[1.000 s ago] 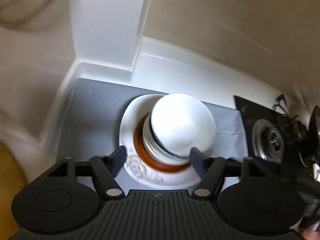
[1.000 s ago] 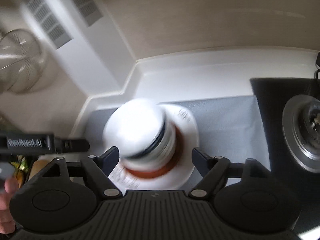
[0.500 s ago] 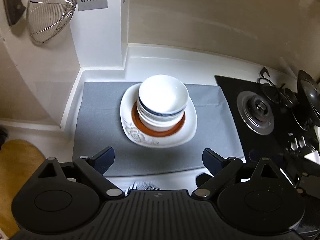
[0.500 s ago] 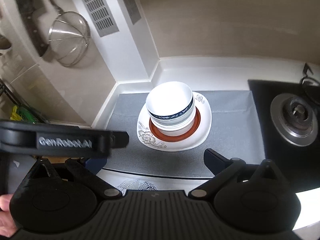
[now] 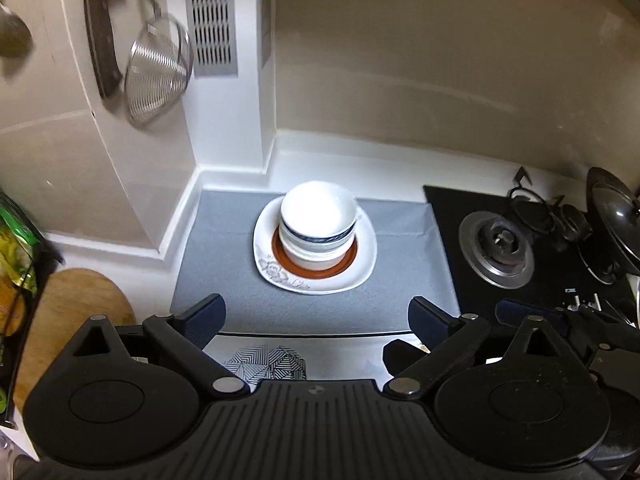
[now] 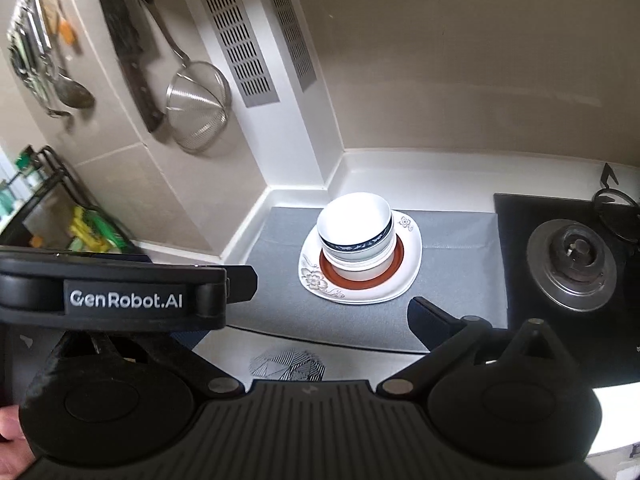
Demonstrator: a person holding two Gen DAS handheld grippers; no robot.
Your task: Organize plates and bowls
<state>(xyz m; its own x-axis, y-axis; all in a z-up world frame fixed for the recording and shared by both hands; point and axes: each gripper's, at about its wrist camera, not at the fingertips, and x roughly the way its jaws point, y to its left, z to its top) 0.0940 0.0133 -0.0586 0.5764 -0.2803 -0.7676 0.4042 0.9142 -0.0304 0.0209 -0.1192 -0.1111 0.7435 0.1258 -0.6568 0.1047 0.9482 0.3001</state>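
A stack of white bowls (image 5: 318, 220), the top one with a blue band, stands on a brown-rimmed plate (image 5: 316, 268) on a white flowered square plate (image 5: 360, 276), all on a grey mat (image 5: 224, 280). The same stack (image 6: 356, 232) shows in the right wrist view. My left gripper (image 5: 316, 316) is open and empty, back from the stack above the mat's near edge. My right gripper (image 6: 320, 312) is open and empty, also back from the stack; its left finger is hidden behind the left gripper's body (image 6: 120, 284).
A gas hob (image 5: 496, 248) with a dark pan lid (image 5: 616, 224) lies right of the mat. A strainer (image 5: 156, 76) and a cleaver (image 6: 132, 48) hang on the left wall. A wooden board (image 5: 68, 312) and a black rack (image 6: 48, 200) stand at the left. A patterned card (image 5: 268, 362) lies near the counter edge.
Both grippers have drawn back and up from the bowl stack, which had stood between their fingers. The stack stays on the plates.
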